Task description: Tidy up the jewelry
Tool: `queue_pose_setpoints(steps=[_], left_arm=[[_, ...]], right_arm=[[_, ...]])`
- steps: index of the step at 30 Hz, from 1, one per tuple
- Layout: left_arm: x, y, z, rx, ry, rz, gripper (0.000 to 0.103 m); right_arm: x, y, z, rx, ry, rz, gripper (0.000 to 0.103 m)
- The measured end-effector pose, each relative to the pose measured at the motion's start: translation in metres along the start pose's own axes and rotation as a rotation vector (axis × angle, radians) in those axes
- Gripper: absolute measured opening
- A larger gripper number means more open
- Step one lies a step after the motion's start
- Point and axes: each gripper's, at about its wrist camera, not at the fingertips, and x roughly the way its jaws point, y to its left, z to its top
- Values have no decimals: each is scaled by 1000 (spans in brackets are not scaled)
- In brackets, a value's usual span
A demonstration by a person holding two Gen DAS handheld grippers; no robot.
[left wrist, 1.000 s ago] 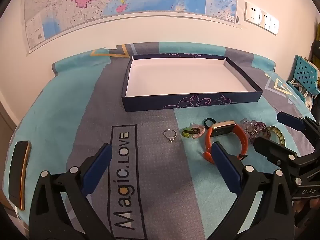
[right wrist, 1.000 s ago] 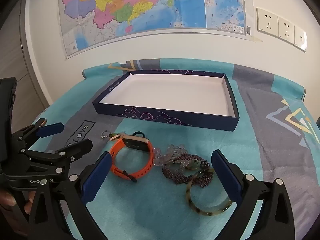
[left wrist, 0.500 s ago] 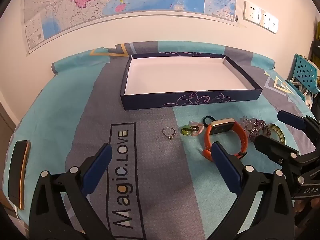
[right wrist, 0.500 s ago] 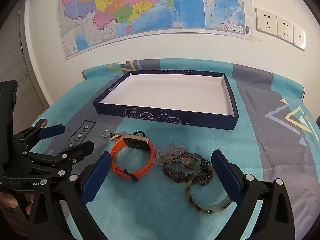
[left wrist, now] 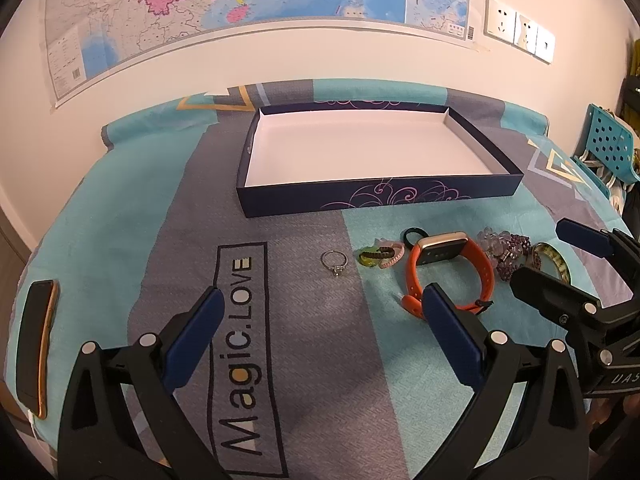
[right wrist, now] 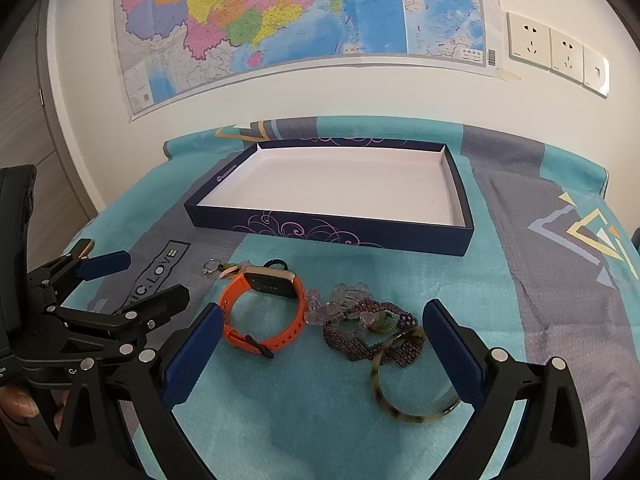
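Note:
A navy box (left wrist: 380, 198) (right wrist: 328, 234) with a white inside lies open on the patterned cloth. In front of it runs a row of jewelry: a silver ring (left wrist: 335, 262) (right wrist: 210, 267), small hair ties (left wrist: 380, 257), an orange watch (left wrist: 440, 246) (right wrist: 272, 280), purple and clear beaded bracelets (left wrist: 506, 246) (right wrist: 368, 334) and a mottled bangle (left wrist: 558, 262) (right wrist: 412, 414). My left gripper (left wrist: 322, 300) (right wrist: 152, 276) hovers open just short of the ring. My right gripper (right wrist: 322, 314) (left wrist: 542, 254) is open over the watch and bracelets. Neither holds anything.
A dark phone (left wrist: 36, 344) lies near the cloth's left edge. A turquoise chair (left wrist: 612, 144) stands past the right edge. A wall with a map (right wrist: 300, 20) and sockets (right wrist: 556, 52) rises right behind the box. Bare cloth lies left of the ring.
Both views have shifted only slightly. The jewelry and the box lie where they were, and both grippers have stayed open.

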Motion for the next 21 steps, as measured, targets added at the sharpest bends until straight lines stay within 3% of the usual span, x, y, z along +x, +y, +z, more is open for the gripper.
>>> queue_pose_setpoints(steps=[21], left_arm=[[-1, -8, -1, 15, 5, -8, 97]], right_arm=[[-3, -1, -3, 4, 3, -15, 96]])
